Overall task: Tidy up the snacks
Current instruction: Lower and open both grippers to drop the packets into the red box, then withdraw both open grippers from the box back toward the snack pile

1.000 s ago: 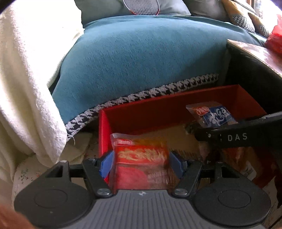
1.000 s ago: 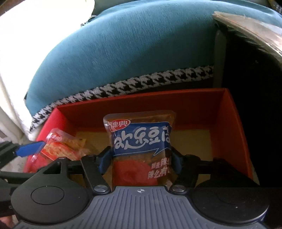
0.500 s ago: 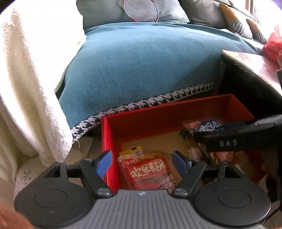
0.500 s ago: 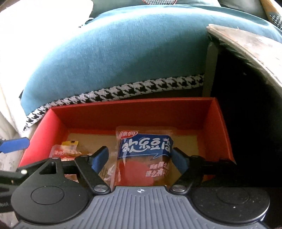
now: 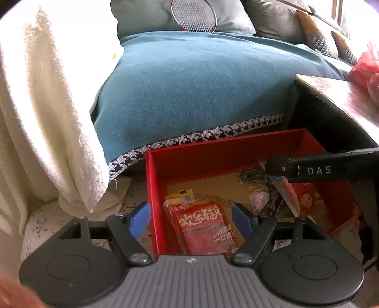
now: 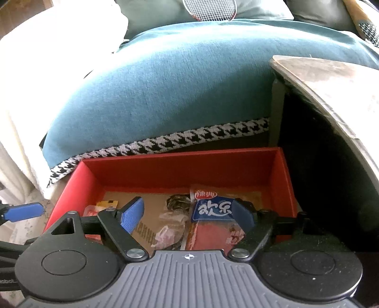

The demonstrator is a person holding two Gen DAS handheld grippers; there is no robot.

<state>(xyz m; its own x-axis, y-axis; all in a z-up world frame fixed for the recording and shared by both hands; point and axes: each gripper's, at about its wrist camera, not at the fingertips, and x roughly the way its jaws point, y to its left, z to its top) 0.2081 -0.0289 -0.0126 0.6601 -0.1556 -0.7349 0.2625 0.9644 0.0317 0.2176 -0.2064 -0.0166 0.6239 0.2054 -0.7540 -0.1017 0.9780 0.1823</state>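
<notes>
A red open box (image 5: 213, 151) (image 6: 180, 163) sits on the floor in front of a sofa. A red snack packet (image 5: 203, 227) lies flat in its left part, below my open left gripper (image 5: 191, 219). A blue-and-red snack packet (image 6: 213, 213) lies in the right part, below my open right gripper (image 6: 187, 213). Both grippers hover above the box and hold nothing. The right gripper's body (image 5: 327, 169) crosses the left wrist view. A left fingertip (image 6: 22, 212) shows in the right wrist view. Small wrapped sweets (image 6: 170, 225) and a yellow packet (image 5: 180, 195) also lie in the box.
A teal sofa cushion with houndstooth trim (image 5: 196, 94) rises behind the box. A white fluffy blanket (image 5: 40, 118) hangs at the left. A dark side table with a pale top (image 6: 331, 99) stands right of the box. A racket (image 5: 193, 15) lies on the sofa.
Both grippers opened and let their packets go into the red box, then rose and drew back; the packets now lie flat on the box floor.
</notes>
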